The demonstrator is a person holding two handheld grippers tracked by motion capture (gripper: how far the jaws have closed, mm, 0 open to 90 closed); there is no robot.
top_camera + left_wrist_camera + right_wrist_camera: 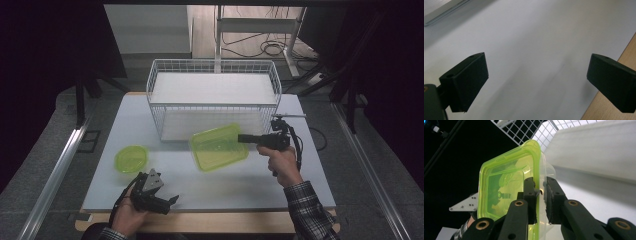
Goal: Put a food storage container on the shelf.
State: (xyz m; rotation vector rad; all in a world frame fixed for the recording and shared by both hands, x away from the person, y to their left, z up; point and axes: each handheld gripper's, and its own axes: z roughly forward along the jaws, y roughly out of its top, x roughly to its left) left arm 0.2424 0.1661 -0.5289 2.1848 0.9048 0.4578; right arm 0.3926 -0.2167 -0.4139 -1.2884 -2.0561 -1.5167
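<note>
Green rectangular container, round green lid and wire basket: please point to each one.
Green rectangular container (pixel 217 147), high view, middle of its base.
Round green lid (pixel 131 159), high view, its centre.
Wire basket (pixel 212 104), high view, front top rim.

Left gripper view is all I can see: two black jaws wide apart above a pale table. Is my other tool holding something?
Observer: Yes. The right tool grips a green rectangular container by its rim.
Operator: Is the container lying on the table?
Observer: It looks lifted and tilted in front of the wire basket; I cannot confirm any contact with the table.
Operator: Is there anything else near my left tool?
Observer: A round green lid lies flat on the table, just beyond the left tool.
</note>
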